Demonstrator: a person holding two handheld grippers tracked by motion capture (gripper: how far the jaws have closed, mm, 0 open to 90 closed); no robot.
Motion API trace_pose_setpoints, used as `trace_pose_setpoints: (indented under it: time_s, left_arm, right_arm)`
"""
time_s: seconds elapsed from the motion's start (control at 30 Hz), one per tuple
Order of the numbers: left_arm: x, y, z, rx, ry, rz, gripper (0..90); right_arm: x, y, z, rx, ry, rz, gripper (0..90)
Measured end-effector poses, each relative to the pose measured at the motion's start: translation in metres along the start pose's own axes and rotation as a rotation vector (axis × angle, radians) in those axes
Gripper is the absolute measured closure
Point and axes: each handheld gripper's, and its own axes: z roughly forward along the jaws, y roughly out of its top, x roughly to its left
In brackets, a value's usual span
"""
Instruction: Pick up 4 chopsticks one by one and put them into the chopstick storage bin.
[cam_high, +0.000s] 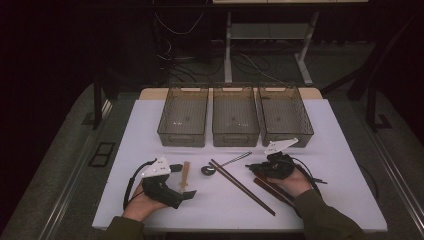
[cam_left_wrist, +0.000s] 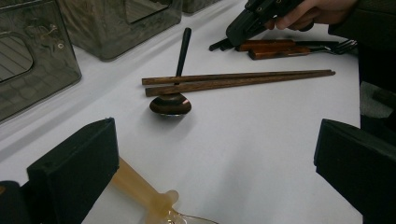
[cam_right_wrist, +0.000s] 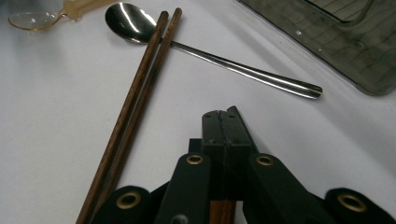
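Note:
My left gripper rests open at the front left of the white table. The pale amber plastic spoon lies between its wide jaws, untouched. A metal spoon lies in the middle, its handle under a pair of dark wooden chopsticks. My right gripper is shut, its jaws pressed together with nothing at the tips. It hovers low over wooden-handled cutlery to the right of the chopsticks.
Three see-through grey bins stand in a row at the back of the table. A fork's tines show beside the wooden handles. A dark floor with cables lies beyond.

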Motion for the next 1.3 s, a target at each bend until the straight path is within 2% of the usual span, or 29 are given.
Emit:
trace_pose_setpoints:
  time_s: [0.2,0.33,0.43,0.5,0.53,0.57,0.7,0.87,1.0,1.3]
  left_arm:
    - [0.0,0.0,0.0,0.0,-0.002,-0.001,0.0]
    - [0.0,0.0,-0.001,-0.004,0.0,-0.003,0.0]
    - [0.0,0.0,-0.001,-0.004,0.001,-0.004,0.0]
    - [0.0,0.0,-0.001,-0.003,0.002,-0.004,0.0]
    - [0.0,0.0,0.0,-0.002,0.002,-0.004,0.0]
    - [0.0,0.0,0.0,-0.001,0.001,-0.003,0.0]
    - [0.0,0.0,0.0,-0.002,0.002,-0.003,0.0]
    - [0.0,0.0,0.0,0.0,0.002,-0.003,0.0]
    - [0.0,0.0,0.0,0.002,0.001,-0.002,0.0]
    - [0.0,-0.001,0.001,0.003,-0.001,-0.004,0.0]
  right_arm:
    - [-0.002,0.001,-0.009,-0.026,-0.001,0.011,89.7]
    - [-0.008,-0.002,-0.027,-0.042,-0.018,0.02,88.2]
    - [-0.015,-0.011,-0.049,-0.019,-0.066,0.014,88.6]
    - [-0.018,-0.016,-0.055,-0.01,-0.082,0.018,89.0]
    - [-0.027,-0.027,-0.069,0.006,-0.117,0.039,89.7]
    - [-0.027,-0.027,-0.069,0.006,-0.117,0.039,89.7]
    - [-0.042,-0.047,-0.089,0.017,-0.172,0.081,89.8]
    - [-0.052,-0.07,-0.105,0.068,-0.231,0.107,89.9]
    - [-0.057,-0.08,-0.113,0.072,-0.25,0.127,89.9]
    - [-0.057,-0.09,-0.116,0.106,-0.257,0.143,89.9]
